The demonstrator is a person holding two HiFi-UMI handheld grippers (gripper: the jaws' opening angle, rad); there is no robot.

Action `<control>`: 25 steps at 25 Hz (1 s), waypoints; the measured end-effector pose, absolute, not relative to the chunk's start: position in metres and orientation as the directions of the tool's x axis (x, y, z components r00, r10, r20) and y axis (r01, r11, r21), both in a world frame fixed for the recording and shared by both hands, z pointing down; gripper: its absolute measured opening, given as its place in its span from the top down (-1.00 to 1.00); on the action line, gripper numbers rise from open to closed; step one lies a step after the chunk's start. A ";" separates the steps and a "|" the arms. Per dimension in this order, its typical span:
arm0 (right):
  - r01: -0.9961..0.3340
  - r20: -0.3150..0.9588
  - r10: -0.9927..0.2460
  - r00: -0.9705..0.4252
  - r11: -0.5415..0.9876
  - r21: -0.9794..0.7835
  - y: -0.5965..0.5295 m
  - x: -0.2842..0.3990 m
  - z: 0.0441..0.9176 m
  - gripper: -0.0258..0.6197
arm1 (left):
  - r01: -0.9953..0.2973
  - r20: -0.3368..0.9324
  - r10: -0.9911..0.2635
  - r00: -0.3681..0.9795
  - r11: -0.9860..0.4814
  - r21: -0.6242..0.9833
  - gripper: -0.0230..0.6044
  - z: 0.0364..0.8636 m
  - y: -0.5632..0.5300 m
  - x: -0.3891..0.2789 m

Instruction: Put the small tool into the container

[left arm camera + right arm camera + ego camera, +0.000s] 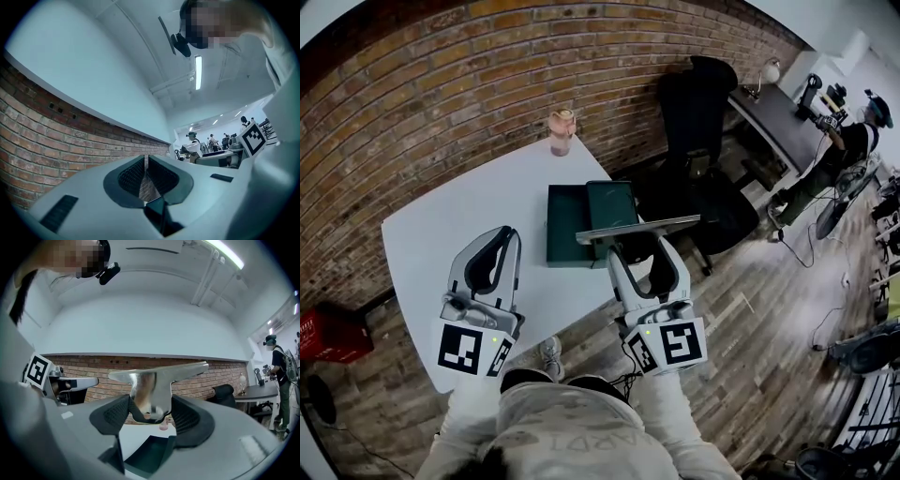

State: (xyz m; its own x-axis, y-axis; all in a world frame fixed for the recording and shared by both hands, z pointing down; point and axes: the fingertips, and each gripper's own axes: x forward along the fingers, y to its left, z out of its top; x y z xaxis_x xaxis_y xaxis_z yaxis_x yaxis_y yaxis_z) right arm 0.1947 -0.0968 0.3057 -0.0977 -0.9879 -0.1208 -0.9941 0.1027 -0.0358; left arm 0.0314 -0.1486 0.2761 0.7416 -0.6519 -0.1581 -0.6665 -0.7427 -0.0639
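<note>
Now the right gripper (639,246) pinches the small metal tool (637,227) above the near edge of the green container (572,220).

Seen in the right gripper view, the jaws of the right gripper (151,411) are pressed on the stem of the shiny T-shaped tool (157,376), whose flat bar lies crosswise above the pads, with the open container (145,453) below and just beyond. The left gripper (508,232) is held over the white table (441,234), to the left of the container and apart from it; in the left gripper view its jaws (146,161) are pressed together with nothing between them. A pink bottle (562,131) stands at the table's far edge, near the brick wall (441,84).
</note>
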 end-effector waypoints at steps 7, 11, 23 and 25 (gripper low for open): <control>-0.993 -0.088 -0.990 -0.111 0.114 -0.031 -0.154 0.205 0.314 0.01 | -0.665 -0.155 -0.651 0.744 -0.744 -0.065 0.87 0.280 -0.203 0.039; -0.991 -0.059 -0.990 -0.131 0.133 -0.033 -0.181 0.203 0.325 0.02 | -0.668 -0.147 -0.656 0.740 -0.742 -0.051 0.87 0.287 -0.229 0.036; -0.950 0.115 -0.948 -0.298 0.306 0.056 -0.225 0.194 0.377 0.02 | -0.700 -0.106 -0.695 0.711 -0.714 -0.020 0.87 0.310 -0.264 0.018; -0.935 0.149 -0.929 -0.338 0.350 0.064 -0.231 0.193 0.385 0.02 | -0.712 -0.103 -0.707 0.699 -0.702 -0.015 0.87 0.312 -0.265 0.017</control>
